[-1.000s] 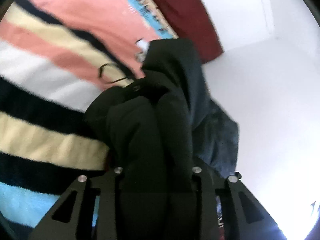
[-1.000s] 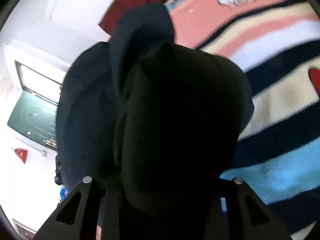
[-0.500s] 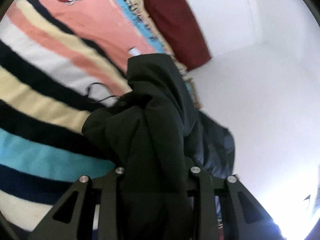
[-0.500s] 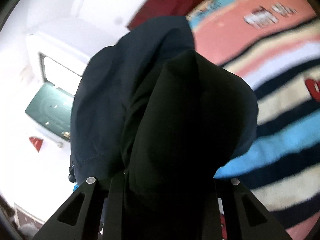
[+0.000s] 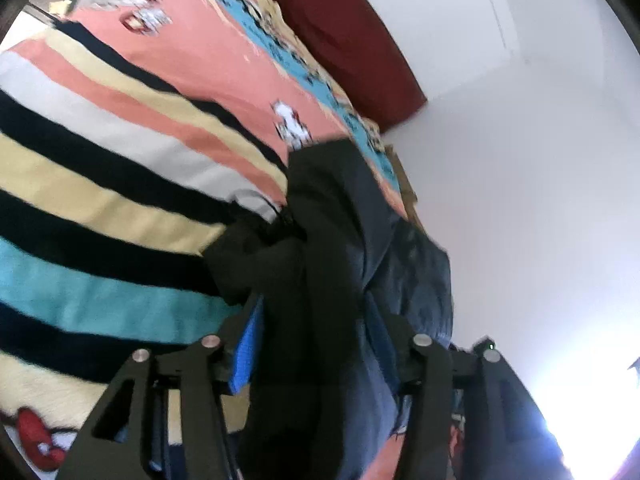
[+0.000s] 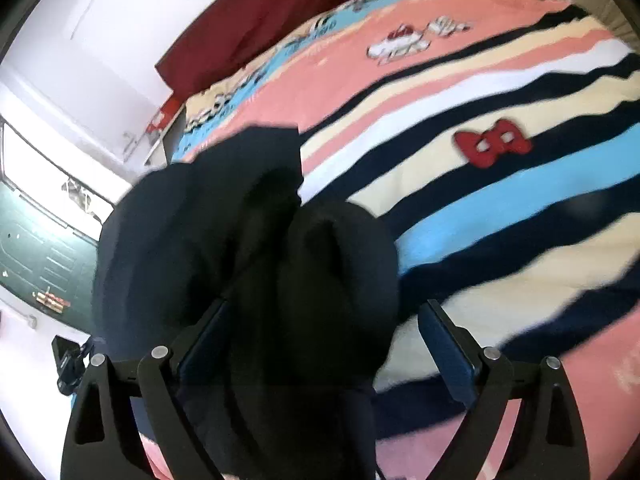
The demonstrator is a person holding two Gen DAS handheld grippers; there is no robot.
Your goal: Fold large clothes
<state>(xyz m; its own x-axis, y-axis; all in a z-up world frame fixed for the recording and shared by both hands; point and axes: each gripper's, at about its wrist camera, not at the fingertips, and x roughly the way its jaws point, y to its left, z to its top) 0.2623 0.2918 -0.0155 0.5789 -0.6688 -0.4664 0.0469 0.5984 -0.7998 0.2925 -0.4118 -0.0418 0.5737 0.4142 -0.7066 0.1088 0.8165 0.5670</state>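
A large dark navy garment (image 5: 332, 240) lies bunched on the striped blanket (image 5: 100, 168) of a bed. In the left wrist view my left gripper (image 5: 316, 312) has its blue-padded fingers apart with the cloth draped between them. In the right wrist view the same garment (image 6: 248, 248) heaps over my right gripper (image 6: 320, 320), whose fingers stand wide apart around the cloth. The fingertips of both are partly hidden by fabric.
A dark red pillow (image 5: 340, 32) lies at the head of the bed against a white wall (image 5: 540, 160). A green door (image 6: 36, 256) and a window show at the left of the right wrist view. The blanket (image 6: 500, 160) spreads to the right.
Both grippers have opened from shut on the garment. The cloth has dropped lower onto the bed, and more of the blanket shows in both views.
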